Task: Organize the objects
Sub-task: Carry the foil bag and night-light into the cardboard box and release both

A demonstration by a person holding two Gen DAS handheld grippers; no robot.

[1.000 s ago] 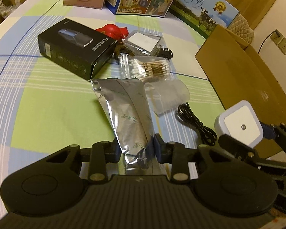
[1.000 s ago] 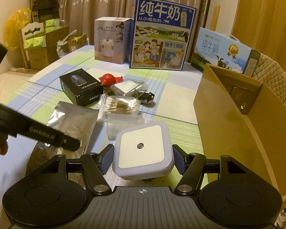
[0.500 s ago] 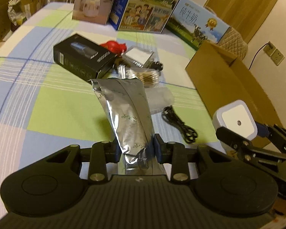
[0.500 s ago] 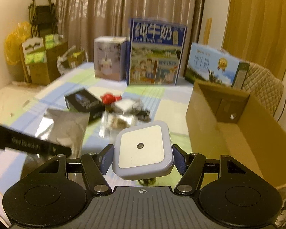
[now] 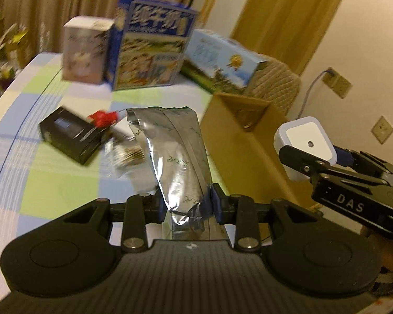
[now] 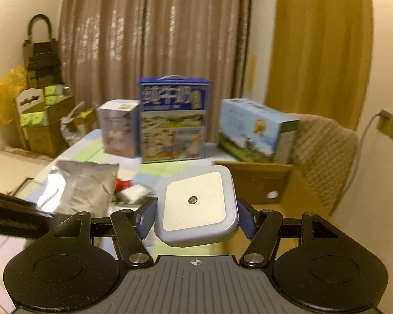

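White letters "DAS" are showing on the black body of the right gripper (image 5: 305, 154). The blue milk carton (image 6: 173, 120) is showing large white characters "纯牛奶", blurred; other print is unreadable.

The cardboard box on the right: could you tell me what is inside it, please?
The cardboard box shows only bare inner walls with a small hole. Its floor is hidden behind the night light and the right gripper.

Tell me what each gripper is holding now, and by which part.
The left gripper clamps the silver foil pouch at its lower end. The right gripper grips the white square night light by two opposite side edges.
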